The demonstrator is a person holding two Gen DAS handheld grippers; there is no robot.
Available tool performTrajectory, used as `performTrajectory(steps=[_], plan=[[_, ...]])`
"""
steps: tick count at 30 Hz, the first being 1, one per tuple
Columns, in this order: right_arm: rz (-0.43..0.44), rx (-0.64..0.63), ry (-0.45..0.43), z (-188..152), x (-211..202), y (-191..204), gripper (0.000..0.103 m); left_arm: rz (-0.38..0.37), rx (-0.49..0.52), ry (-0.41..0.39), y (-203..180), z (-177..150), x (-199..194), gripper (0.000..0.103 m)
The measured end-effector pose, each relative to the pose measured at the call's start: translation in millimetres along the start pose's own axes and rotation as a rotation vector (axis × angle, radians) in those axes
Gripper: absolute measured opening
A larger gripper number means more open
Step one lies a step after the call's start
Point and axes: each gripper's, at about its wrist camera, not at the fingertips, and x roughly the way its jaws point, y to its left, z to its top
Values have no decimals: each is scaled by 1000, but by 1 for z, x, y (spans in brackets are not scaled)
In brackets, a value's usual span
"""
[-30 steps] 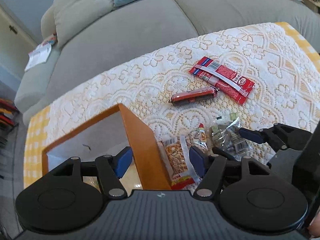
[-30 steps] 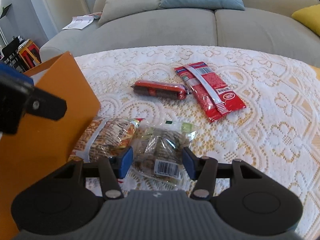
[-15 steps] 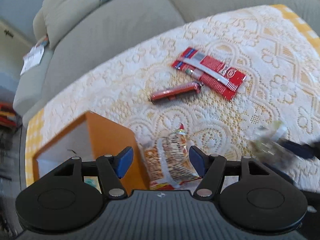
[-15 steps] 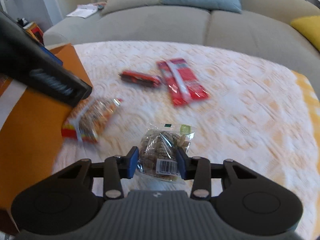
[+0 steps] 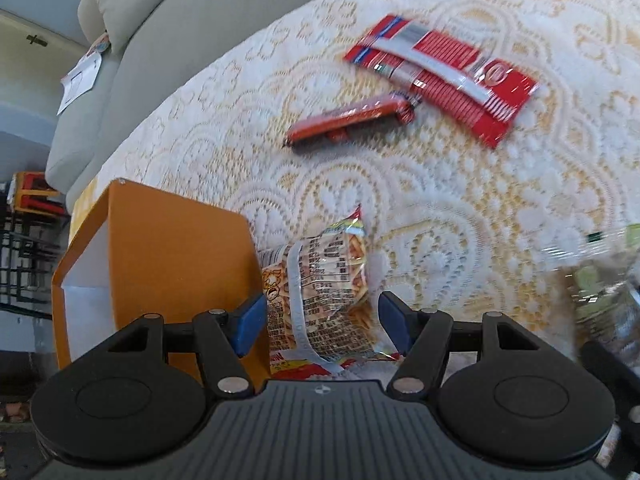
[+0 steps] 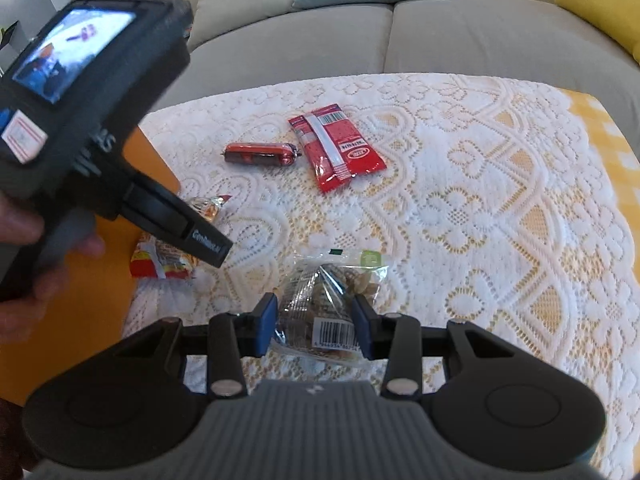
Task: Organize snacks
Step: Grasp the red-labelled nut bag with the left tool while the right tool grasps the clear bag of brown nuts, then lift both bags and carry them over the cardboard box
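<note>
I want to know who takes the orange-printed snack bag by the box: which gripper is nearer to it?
Left. The left gripper hangs open right over the orange-printed bag; the right gripper is off to its side, shut on the clear bag.

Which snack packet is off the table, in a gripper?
The clear nut packet, clamped in the right gripper. The other three packets lie loose on the lace cloth.

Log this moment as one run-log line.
right tongs: closed on clear nut bag | left tongs: open over chip packet | orange box: beside packet | sausage, red wafer pack: on table
</note>
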Motion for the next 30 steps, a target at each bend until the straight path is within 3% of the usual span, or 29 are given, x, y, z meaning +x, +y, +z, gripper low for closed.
performTrajectory(steps=[5, 11, 17, 26, 30], plan=[[11, -14, -1, 3, 2, 0, 40, 1, -12, 12, 3, -1, 9, 78], [16, -30, -2, 3, 4, 0, 40, -36, -12, 5, 2, -4, 7, 53], [16, -39, -5, 2, 2, 1, 40, -64, -31, -17, 10, -8, 3, 43], [27, -66, -14, 1, -7, 4, 39, -204, -103, -40, 21, -27, -25, 41], [45, -51, -2, -2, -15, 6, 39, -233, -110, -47, 22, -40, -42, 41]])
